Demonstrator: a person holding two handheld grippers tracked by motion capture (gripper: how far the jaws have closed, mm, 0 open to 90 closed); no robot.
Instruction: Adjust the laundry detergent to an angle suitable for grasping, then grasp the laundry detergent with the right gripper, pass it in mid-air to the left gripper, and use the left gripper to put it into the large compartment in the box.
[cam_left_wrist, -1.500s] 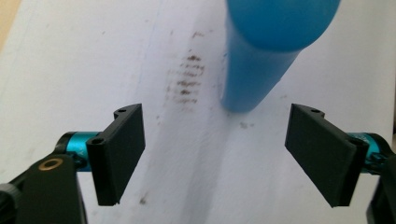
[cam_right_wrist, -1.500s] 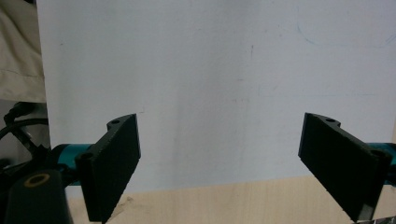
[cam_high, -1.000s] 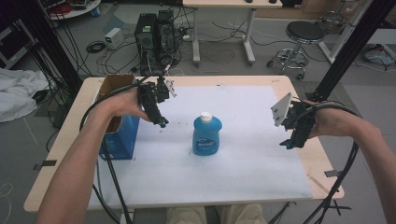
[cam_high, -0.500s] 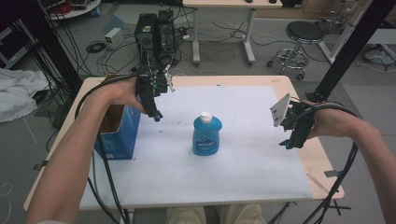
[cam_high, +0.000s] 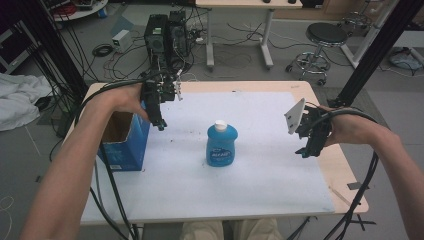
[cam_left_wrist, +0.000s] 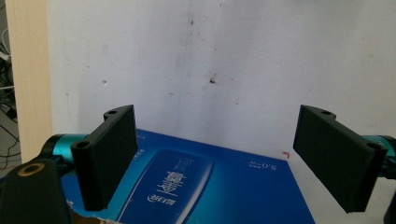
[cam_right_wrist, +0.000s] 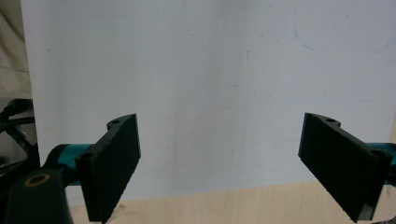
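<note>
While left gripper (cam_high: 161, 125) fingers (cam_left_wrist: 109, 158) gape, blue box (cam_left_wrist: 205, 186) sits below.

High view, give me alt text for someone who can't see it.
A blue dish soap bottle with a white cap stands upright mid-table on a white mat. The left gripper, jaws down, hangs over the edge of an open blue cardboard box at the left; the right gripper hovers near the mat's right edge, clear of the bottle.
</note>
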